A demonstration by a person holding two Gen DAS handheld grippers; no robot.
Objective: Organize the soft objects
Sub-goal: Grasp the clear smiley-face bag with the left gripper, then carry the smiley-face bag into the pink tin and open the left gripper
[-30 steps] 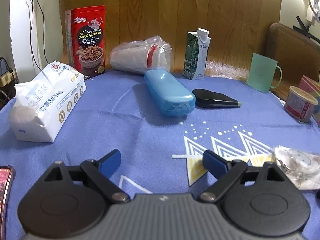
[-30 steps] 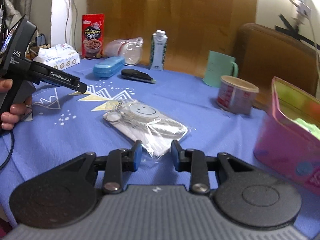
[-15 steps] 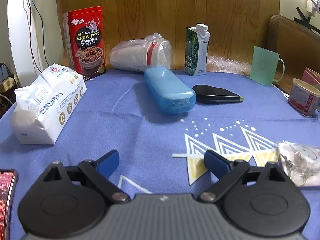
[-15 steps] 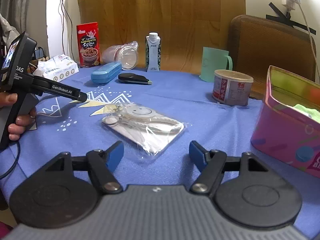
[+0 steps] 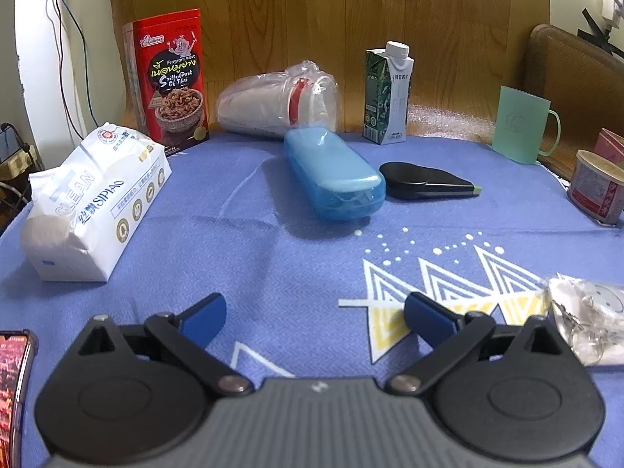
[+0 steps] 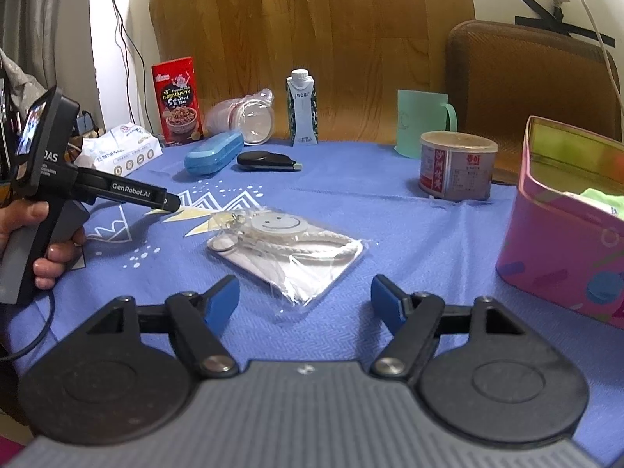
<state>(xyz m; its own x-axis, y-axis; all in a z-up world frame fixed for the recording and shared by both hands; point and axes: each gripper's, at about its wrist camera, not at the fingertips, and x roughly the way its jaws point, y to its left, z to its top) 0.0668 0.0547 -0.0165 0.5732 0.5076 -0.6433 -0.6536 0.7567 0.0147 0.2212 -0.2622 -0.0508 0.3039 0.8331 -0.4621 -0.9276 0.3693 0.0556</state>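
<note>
A clear plastic packet with a white smiley keychain and cord (image 6: 288,245) lies on the blue tablecloth just ahead of my right gripper (image 6: 305,301), which is open and empty. The packet also shows at the right edge of the left wrist view (image 5: 585,312). A white tissue pack (image 5: 93,202) lies at the left. A pink tin box (image 6: 569,230) with something green inside stands at the right. My left gripper (image 5: 315,318) is open and empty over bare cloth; it shows in the right wrist view (image 6: 171,202), left of the packet.
Along the back stand a red snack box (image 5: 171,78), bagged plastic cups (image 5: 277,101), a milk carton (image 5: 386,93) and a green mug (image 5: 522,124). A blue case (image 5: 331,171), a black device (image 5: 425,185) and a tin can (image 6: 456,169) are mid-table. A phone (image 5: 13,390) lies near left.
My right gripper has opened from nearly shut at the packet's edge and drawn back a little. The packet stays on the cloth. The left gripper has barely moved.
</note>
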